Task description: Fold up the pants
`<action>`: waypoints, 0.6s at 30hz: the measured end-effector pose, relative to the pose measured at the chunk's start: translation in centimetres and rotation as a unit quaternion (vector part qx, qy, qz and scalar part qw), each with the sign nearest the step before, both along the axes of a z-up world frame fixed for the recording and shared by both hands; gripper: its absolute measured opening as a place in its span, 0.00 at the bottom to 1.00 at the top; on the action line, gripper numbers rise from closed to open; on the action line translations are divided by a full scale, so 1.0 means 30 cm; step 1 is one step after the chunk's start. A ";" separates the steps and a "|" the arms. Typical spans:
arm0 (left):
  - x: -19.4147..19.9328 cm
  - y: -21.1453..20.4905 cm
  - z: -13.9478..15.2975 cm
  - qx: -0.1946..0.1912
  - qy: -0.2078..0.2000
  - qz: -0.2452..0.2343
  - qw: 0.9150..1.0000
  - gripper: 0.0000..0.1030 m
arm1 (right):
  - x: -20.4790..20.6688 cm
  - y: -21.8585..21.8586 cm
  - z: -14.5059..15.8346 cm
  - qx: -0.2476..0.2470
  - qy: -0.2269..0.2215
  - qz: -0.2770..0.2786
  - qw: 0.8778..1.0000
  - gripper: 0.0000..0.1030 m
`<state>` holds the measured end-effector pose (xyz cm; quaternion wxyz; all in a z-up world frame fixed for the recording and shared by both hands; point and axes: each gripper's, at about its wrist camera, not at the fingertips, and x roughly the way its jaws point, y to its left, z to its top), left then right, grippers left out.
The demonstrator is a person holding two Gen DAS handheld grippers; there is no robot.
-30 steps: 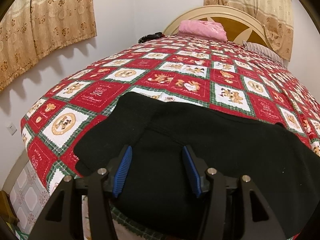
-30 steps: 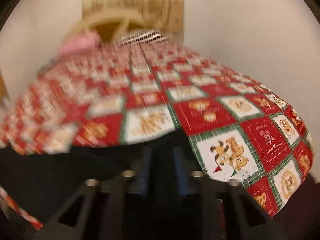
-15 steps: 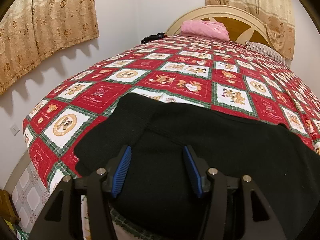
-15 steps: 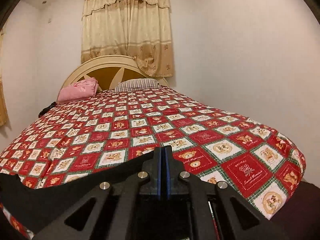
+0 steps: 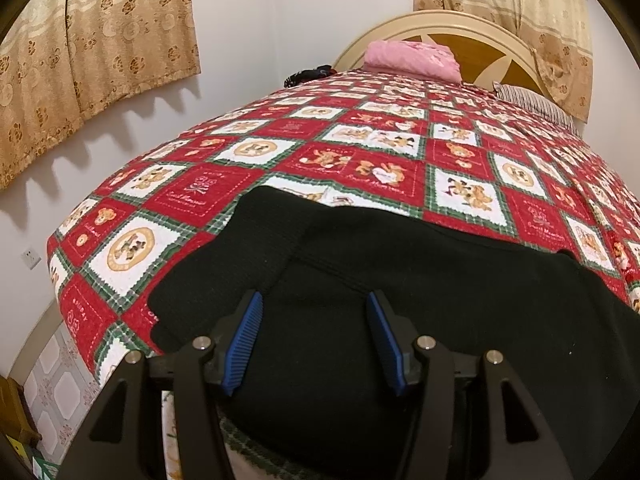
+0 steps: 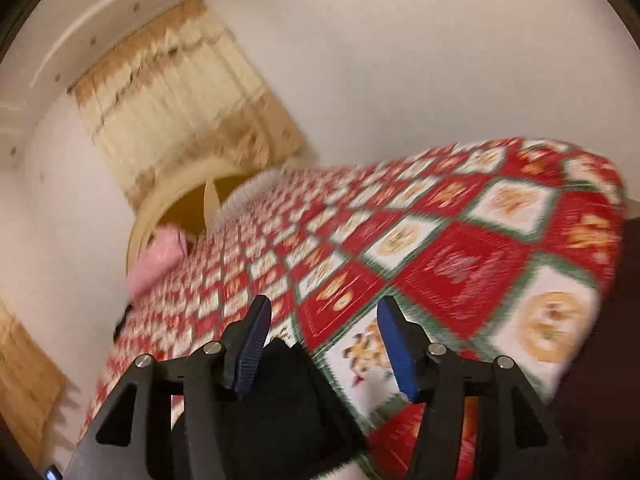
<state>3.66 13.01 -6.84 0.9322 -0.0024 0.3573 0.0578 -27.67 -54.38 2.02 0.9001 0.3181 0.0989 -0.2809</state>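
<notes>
Right tongs opening, nothing gripped; black pants show no label.

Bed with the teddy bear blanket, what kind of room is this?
Most likely a bedroom. There is a big bed with a rounded headboard, a pink pillow at its head, and curtains on the wall.

The right tongs are opening above the red quilt, black pants peaking below them.
</notes>
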 end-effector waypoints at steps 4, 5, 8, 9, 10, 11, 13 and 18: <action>-0.001 0.001 0.006 -0.004 0.003 0.005 1.000 0.56 | 0.003 0.110 -0.029 -0.038 0.060 0.041 0.997 0.55; -0.002 0.002 0.010 -0.008 0.006 0.008 1.000 0.56 | 0.021 0.140 -0.048 -0.046 0.077 0.049 0.995 0.55; -0.007 0.006 0.019 -0.022 0.016 0.010 1.000 0.60 | 0.082 0.201 -0.124 -0.052 0.132 0.039 0.989 0.55; -0.007 0.003 0.020 -0.026 0.018 0.006 0.999 0.64 | 0.108 0.209 -0.156 -0.045 0.146 0.036 0.988 0.56; -0.011 0.004 0.022 -0.033 0.018 0.000 0.999 0.69 | 0.114 0.213 -0.174 -0.048 0.151 0.027 0.987 0.56; -0.017 0.004 0.022 -0.039 0.019 -0.007 0.999 0.71 | 0.118 0.232 -0.181 -0.067 0.154 0.014 0.986 0.56; -0.025 -0.004 0.020 -0.037 0.019 -0.011 0.999 0.71 | 0.149 0.252 -0.185 -0.082 0.187 -0.001 0.979 0.53; -0.025 -0.019 0.020 -0.028 0.017 -0.016 0.999 0.71 | 0.173 0.296 -0.138 -0.087 0.211 0.047 0.972 0.12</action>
